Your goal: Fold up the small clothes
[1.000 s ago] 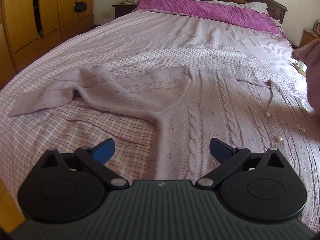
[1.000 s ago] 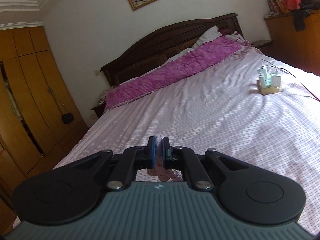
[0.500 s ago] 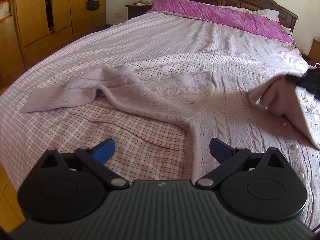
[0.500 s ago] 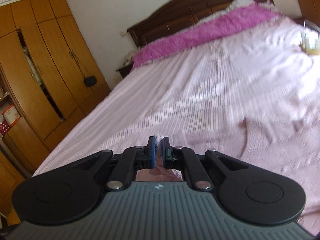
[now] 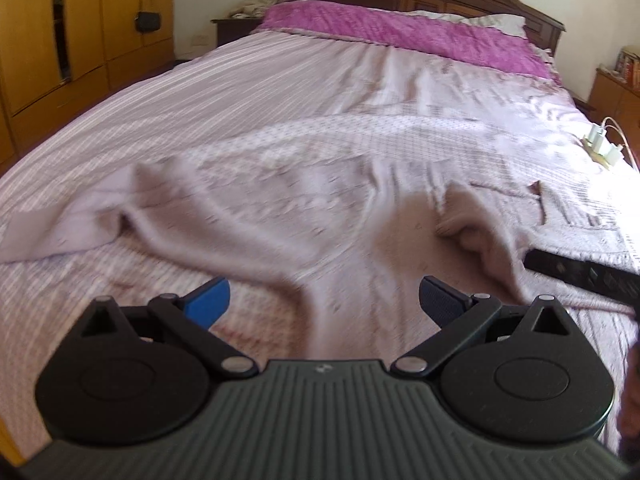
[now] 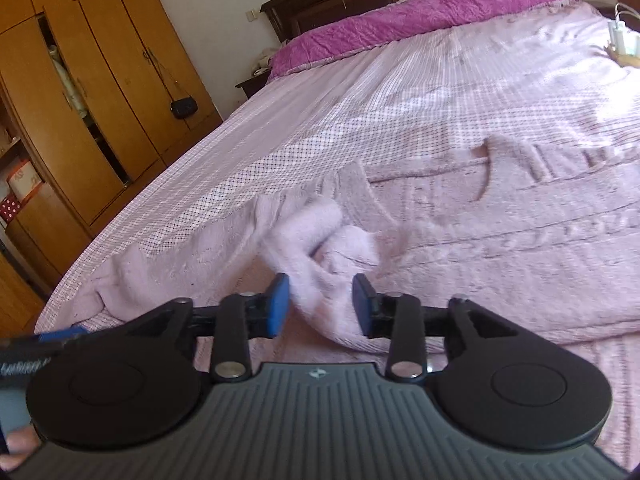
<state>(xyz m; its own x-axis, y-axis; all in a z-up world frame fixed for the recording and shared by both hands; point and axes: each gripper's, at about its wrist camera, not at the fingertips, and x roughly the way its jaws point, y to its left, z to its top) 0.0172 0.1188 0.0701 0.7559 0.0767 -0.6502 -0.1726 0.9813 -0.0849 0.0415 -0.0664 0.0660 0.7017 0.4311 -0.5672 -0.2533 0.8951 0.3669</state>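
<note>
Soft lilac cable-knit cardigan (image 5: 304,216) lies spread on the checked bedsheet (image 5: 280,92), one sleeve (image 6: 316,248) bunched across it. Left gripper (image 5: 325,300) spread wide above the knit; right gripper (image 6: 320,304) parted, sleeve loose between its pads. Wooden wardrobe (image 6: 88,92) flanks the bed.

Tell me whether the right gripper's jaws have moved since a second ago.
Yes. The right gripper was clamped on the cardigan sleeve earlier; now its jaws stand apart, and the sleeve lies folded across the cardigan body, near the bed.
</note>
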